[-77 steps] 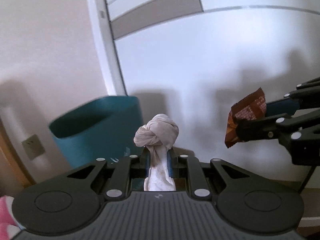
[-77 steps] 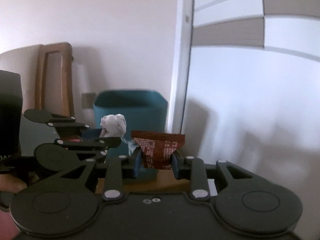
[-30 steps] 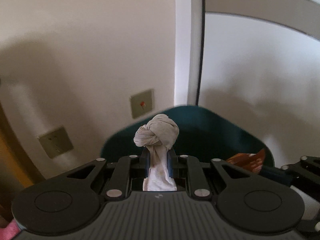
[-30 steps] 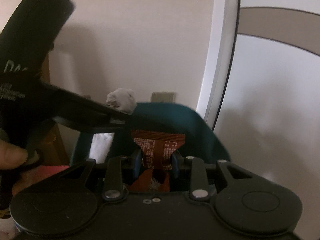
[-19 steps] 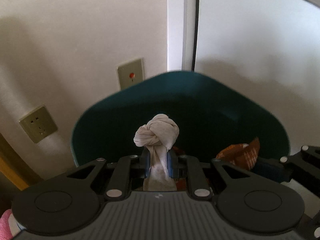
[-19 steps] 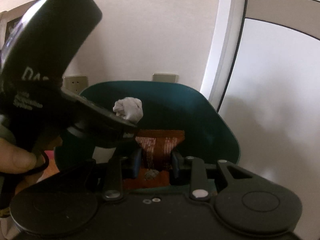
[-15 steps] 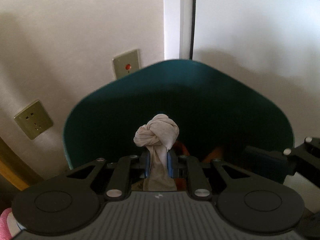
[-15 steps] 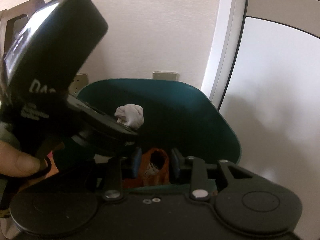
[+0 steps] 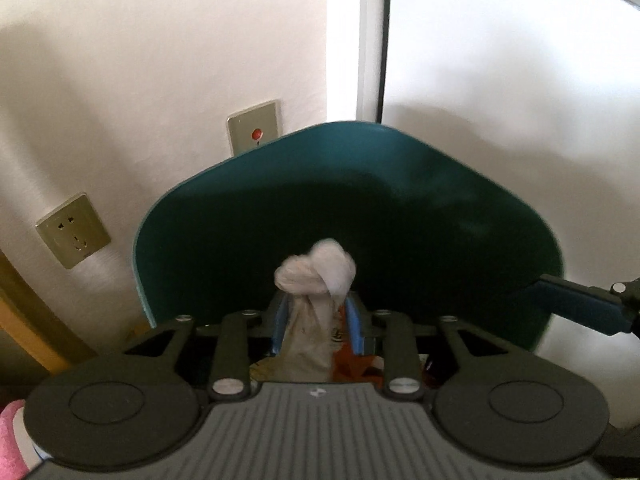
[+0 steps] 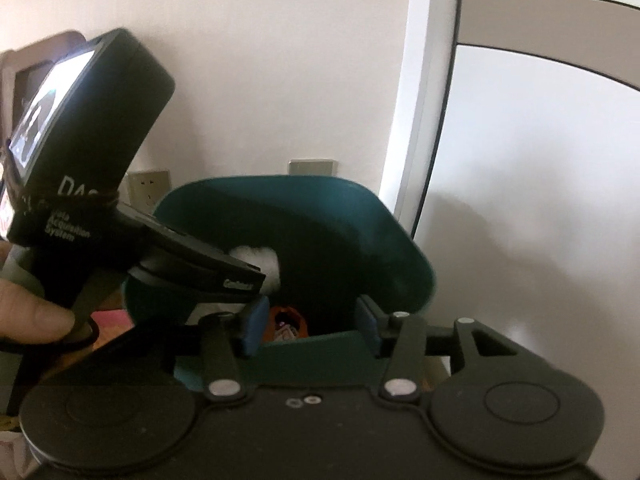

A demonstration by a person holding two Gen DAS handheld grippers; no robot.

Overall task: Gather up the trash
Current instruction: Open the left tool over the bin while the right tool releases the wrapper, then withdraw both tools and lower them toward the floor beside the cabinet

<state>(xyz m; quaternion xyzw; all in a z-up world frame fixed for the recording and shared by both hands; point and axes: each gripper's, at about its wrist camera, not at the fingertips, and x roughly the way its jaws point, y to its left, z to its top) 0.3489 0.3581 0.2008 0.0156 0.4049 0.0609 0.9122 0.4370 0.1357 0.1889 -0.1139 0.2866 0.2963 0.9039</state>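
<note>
Over the teal plastic bin's rim, left tool opening, knotted white tissue wad loose between its jaws; right tool spreading, empty.

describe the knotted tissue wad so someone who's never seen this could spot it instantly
Find the teal bin standing against the white wall. Just over its opening, between the blue pads of the left hand-held gripper, whose jaws have just been opening, sits the tissue wad. It is the only pale, knotted lump; the trash below it is orange.

Black tongs with blue pads, silver screws, ribbed grey housing.
</note>
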